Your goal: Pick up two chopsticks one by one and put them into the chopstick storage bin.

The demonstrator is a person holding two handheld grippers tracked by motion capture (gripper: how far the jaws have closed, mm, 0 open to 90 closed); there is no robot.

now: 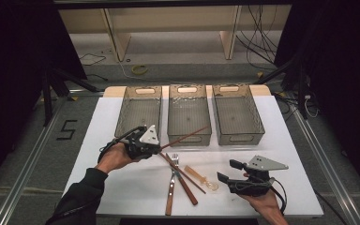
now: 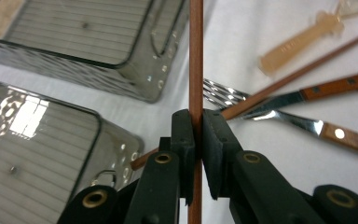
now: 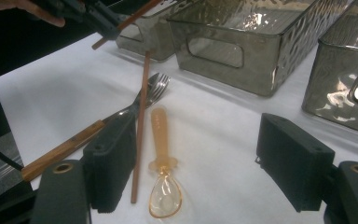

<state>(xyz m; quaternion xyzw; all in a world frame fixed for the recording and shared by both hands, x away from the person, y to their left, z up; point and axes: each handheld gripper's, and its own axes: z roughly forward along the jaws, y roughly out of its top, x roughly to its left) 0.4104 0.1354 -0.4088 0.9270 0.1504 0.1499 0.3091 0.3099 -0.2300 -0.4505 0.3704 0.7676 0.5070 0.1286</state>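
Observation:
My left gripper (image 1: 157, 146) hangs above the table's left middle, shut on a reddish wooden chopstick (image 1: 187, 134) whose far end slants up over the front of the middle bin (image 1: 171, 112). In the left gripper view the chopstick (image 2: 196, 56) runs straight up between the pressed pads. Its twin chopstick (image 1: 183, 174) lies on the white table beside a wooden-handled fork (image 1: 171, 190) and an amber plastic spoon (image 1: 201, 178). My right gripper (image 1: 228, 171) rests open near the front right. In the right gripper view the spoon (image 3: 161, 154) lies just beyond that gripper's (image 3: 200, 161) wide jaws.
Three grey see-through bins stand side by side at the back: left bin (image 1: 143, 87), middle bin, right bin (image 1: 241, 138). A second wooden-handled utensil (image 1: 188, 190) lies crossed with the fork. The table's front edge (image 1: 206, 216) is close to both hands.

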